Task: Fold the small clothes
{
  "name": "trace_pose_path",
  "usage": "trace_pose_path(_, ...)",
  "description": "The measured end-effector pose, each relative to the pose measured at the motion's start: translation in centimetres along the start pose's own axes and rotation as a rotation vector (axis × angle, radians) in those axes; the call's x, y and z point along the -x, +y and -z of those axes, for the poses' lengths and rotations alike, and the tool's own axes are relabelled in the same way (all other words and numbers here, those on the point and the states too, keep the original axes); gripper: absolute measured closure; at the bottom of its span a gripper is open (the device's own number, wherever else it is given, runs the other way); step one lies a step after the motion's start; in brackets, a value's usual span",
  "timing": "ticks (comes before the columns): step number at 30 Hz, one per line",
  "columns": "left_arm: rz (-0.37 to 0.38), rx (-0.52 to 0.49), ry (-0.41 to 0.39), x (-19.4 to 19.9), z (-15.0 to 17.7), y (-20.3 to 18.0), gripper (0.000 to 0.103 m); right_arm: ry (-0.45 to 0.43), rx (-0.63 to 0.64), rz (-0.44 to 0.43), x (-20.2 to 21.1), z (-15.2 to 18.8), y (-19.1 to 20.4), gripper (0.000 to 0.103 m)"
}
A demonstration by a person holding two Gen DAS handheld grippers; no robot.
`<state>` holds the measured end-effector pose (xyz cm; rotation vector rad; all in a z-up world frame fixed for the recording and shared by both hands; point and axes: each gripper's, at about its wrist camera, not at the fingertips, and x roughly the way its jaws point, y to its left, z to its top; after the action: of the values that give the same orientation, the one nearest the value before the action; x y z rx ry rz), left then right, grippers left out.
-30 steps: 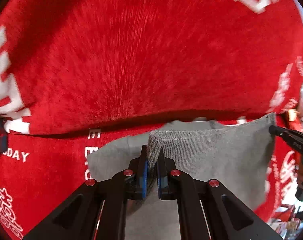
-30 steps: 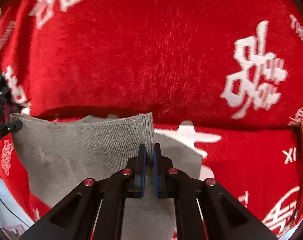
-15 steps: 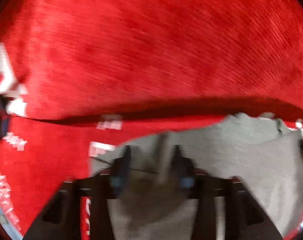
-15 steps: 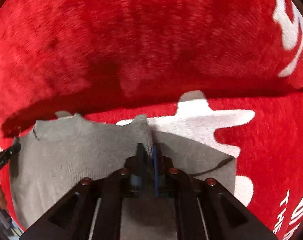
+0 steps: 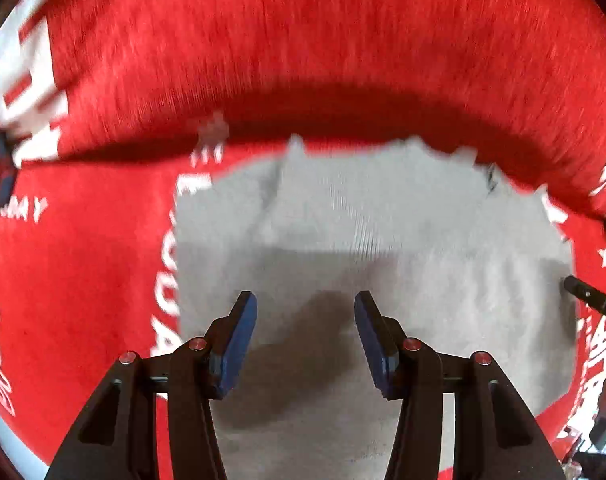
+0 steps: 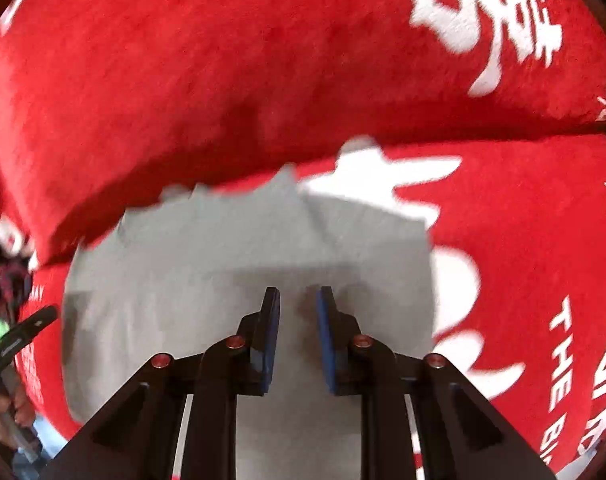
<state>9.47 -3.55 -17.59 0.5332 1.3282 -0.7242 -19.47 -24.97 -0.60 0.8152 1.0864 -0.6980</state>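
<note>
Grey garment (image 5: 403, 240) flat on red blanket (image 5: 303, 60), seemingly free of both claws: left claw (image 5: 305, 312) parted, right claw (image 6: 299, 304) narrowing.

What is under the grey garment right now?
The grey garment lies on a red blanket with white lettering, which shows around its edges. Whatever the folded cloth covers, including more print and its own lower layer, cannot be seen.

A: Which colours are seen on the cloth?

B: A plain grey knit garment (image 5: 383, 248) is shown, laid on a red blanket (image 5: 303, 60) printed with white lettering and characters.

A: And the tools?

B: Black bodies with blue pads (image 5: 239, 340) are shown on the left gripper (image 5: 305, 312) and the right gripper (image 6: 298, 308).
</note>
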Motion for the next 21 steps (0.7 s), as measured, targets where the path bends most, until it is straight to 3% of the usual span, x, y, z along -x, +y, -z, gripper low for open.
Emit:
trace_pose_path(2, -0.009, 0.013, 0.009, -1.4, 0.9, 0.4, 0.050, 0.034, 0.000, 0.018, -1.3, 1.5, 0.6, 0.082)
trace_pose_path(4, -0.016, 0.006, -0.011, -1.0, 1.6, 0.8, 0.050, -0.005, 0.021, 0.036, -1.3, 1.9, 0.5, 0.085)
trace_pose_path(8, -0.021, 0.006, 0.019, -0.3, 3.1, 2.6, 0.048, 0.010, 0.031, 0.073, -0.6, 2.5, -1.1, 0.085)
trace_pose_path(9, -0.063, 0.012, 0.029, -0.1, 3.6, 3.2, 0.041, 0.017, 0.017, 0.072, -0.3, 2.6, -1.9, 0.085)
trace_pose_path(10, -0.103, 0.029, 0.040, 0.3, 4.1, 3.9, 0.024, 0.027, -0.001, 0.066, 0.0, 2.8, -2.6, 0.085)
trace_pose_path(11, -0.109, 0.056, 0.034, 0.7, 4.7, 4.7, 0.024, 0.036, -0.020, 0.060, 0.3, 3.2, -3.0, 0.085)
trace_pose_path(15, 0.040, 0.260, 0.066, 2.3, 7.5, 8.2, 0.023, 0.064, -0.111, 0.050, 1.5, 4.8, -5.5, 0.077)
trace_pose_path(16, 0.076, 0.319, 0.087, 2.3, 8.4, 8.9, 0.023, 0.064, -0.147, 0.010, 2.0, 5.5, -6.1, 0.077)
trace_pose_path(18, 0.134, 0.419, 0.126, 2.4, 9.6, 10.4, 0.023, 0.081, -0.248, -0.092, 2.9, 7.7, -7.5, 0.063)
trace_pose_path(21, 0.211, 0.537, 0.178, 1.4, 12.6, 10.4, 0.023, 0.104, -0.405, -0.212, 3.6, 11.1, -9.0, 0.057)
